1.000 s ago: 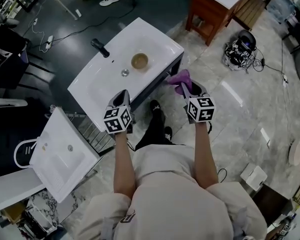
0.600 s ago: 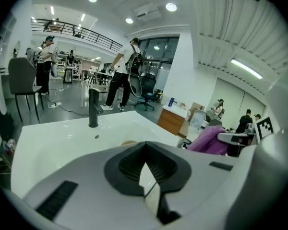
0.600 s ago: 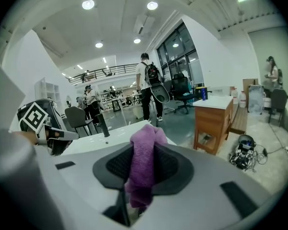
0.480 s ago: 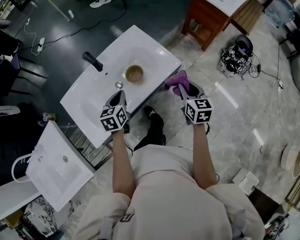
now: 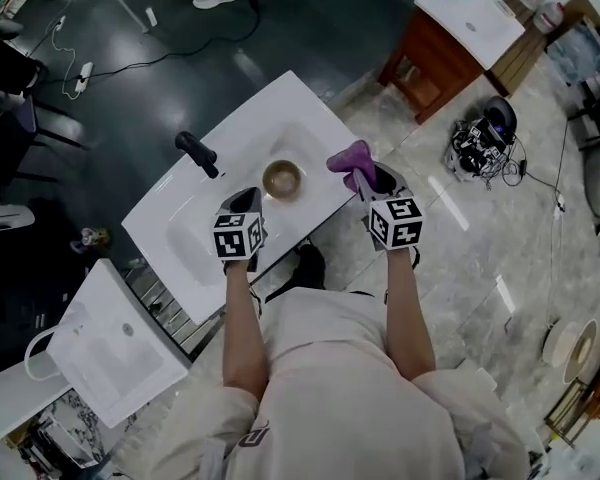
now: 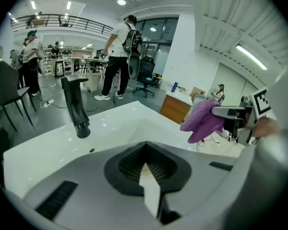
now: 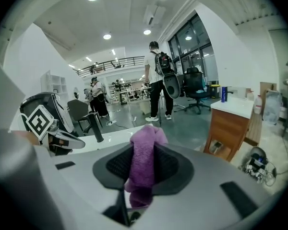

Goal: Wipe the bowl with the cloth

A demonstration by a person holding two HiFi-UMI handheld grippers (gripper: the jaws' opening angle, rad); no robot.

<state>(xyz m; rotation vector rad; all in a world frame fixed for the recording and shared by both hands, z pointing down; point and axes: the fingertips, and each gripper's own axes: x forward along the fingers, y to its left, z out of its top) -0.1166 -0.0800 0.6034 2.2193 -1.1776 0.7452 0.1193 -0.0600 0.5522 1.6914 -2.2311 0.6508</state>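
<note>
Our right gripper (image 7: pixel 143 174) is clamped on the purple cloth (image 7: pixel 144 145), which stands bunched between the pads with its free end poking out beyond the tips. Our left gripper (image 6: pixel 147 171) holds nothing. Its jaws stand only a narrow gap apart, and through that gap we see just the pale surface below.

By our reading the wipe has not begun. The cloth is in hand, but it hangs clear of the bowl (image 5: pixel 282 179), and nothing steadies the bowl. Bringing cloth to bowl and rubbing it over is all left to do.

The bowl sits upright in the hollow of the white washbasin (image 5: pixel 180 238) — just ahead of the left gripper and a little to its right, and near the left side of the right gripper's cloth. The black faucet (image 5: pixel 197 152) stands farther off, ahead-left of the left gripper.
</note>
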